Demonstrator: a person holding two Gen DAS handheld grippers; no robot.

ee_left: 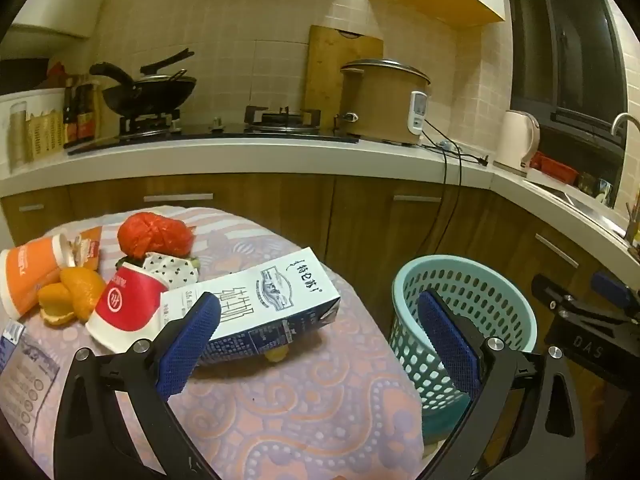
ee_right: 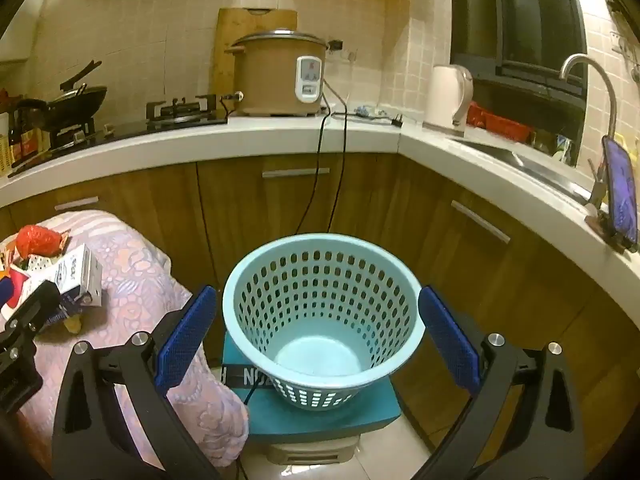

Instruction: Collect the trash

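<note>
Trash lies on a cloth-covered table (ee_left: 304, 408): a white milk carton (ee_left: 260, 304) on its side, a red paper cup (ee_left: 124, 306), orange peel (ee_left: 70, 294), an orange cup (ee_left: 26, 274), a crumpled red bag (ee_left: 154, 234) and a dotted wrapper (ee_left: 172, 270). My left gripper (ee_left: 320, 340) is open just in front of the carton, its left finger (ee_left: 188, 344) near the carton's end, holding nothing. A light blue perforated basket (ee_right: 324, 312) stands empty on a teal stool (ee_right: 312, 412). My right gripper (ee_right: 318, 336) is open above the basket, empty.
Wooden cabinets (ee_right: 280, 204) and a white counter (ee_left: 256, 156) curve behind. On it stand a wok (ee_left: 148, 90), a gas hob, a rice cooker (ee_right: 280, 76) with hanging cords, a kettle (ee_right: 450, 94), a sink and a phone (ee_right: 620, 192) on a stand. A paper sheet (ee_left: 28, 376) lies at the table's left.
</note>
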